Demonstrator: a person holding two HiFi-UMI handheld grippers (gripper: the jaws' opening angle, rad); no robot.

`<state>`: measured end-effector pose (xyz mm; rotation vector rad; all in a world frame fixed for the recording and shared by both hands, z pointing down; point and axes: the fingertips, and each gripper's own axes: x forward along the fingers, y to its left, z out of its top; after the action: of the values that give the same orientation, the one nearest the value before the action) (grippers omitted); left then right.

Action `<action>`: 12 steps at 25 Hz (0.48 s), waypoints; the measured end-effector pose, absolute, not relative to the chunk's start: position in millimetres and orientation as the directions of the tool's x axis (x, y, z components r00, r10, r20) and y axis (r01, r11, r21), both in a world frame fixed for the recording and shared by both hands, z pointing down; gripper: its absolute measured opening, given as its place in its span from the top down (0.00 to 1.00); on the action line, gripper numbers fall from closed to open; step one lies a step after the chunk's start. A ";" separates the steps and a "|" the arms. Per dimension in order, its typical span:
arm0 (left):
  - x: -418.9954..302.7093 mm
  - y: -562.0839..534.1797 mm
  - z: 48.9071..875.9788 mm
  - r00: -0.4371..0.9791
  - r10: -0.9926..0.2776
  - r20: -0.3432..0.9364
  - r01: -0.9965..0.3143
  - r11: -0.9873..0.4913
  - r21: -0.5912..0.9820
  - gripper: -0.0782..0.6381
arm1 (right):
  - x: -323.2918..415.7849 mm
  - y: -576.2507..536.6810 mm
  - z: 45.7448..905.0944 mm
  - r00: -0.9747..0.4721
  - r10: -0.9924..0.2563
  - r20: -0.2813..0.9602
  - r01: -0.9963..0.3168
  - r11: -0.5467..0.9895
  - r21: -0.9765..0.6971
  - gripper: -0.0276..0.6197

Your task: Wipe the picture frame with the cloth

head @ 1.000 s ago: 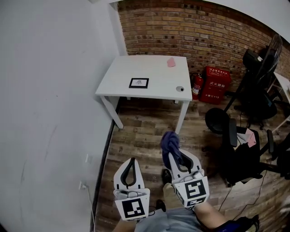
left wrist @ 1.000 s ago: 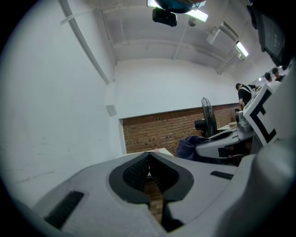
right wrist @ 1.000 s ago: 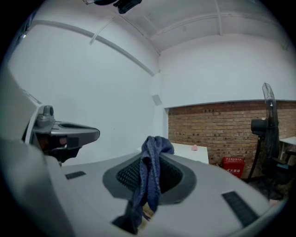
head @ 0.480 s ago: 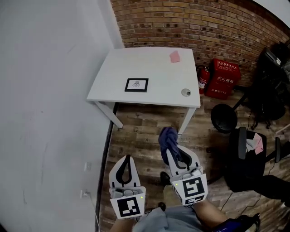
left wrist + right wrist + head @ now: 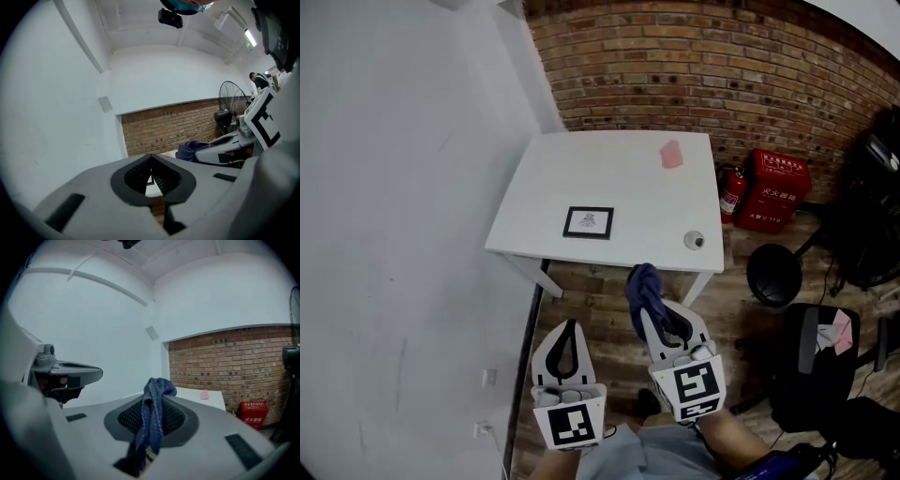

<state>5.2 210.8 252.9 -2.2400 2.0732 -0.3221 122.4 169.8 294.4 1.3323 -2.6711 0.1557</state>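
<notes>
White wall (image 5: 394, 234): fills the left side of the head view, with a small socket plate (image 5: 489, 377) low down.
Left hand-held gripper (image 5: 571, 326): low in the head view, over the wooden floor (image 5: 600, 309) and short of the table. In its own view the jaws (image 5: 151, 157) meet at the tips with nothing between them.
Picture frame (image 5: 588, 222): lies flat on the table near the front edge, left of centre. It has a dark border round a pale print, and it is well apart from both grippers.
Table (image 5: 619, 173): white, standing against the brick wall (image 5: 694, 66), its left end close to the white wall.
Right hand-held gripper (image 5: 650, 305): beside the left one, reaching a little further towards the table's front edge. Its jaws are clamped on the cloth.
Cloth (image 5: 644, 284): blue and bunched. In the right gripper view it (image 5: 152, 413) stands up past the jaw tips and trails down between them.
Pink object (image 5: 671, 155): small, near the table's back right corner.
Round object (image 5: 695, 240): small, at the table's front right corner.
Fire extinguisher (image 5: 731, 192): red, on the floor just right of the table.
Red box (image 5: 778, 180): against the brick wall, beside the extinguisher.
Black chairs (image 5: 773, 275): on the floor further right.
</notes>
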 end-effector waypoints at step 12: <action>-37.4 145.6 249.3 0.063 -0.994 0.085 -0.976 -0.079 -0.201 0.88 | 80.7 102.8 293.0 -0.583 -0.793 0.177 -0.806 0.592 -0.003 0.84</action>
<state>-37.4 145.6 249.3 -2.2228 2.0679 -0.3061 80.7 102.8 293.0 1.3456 -2.6604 0.1247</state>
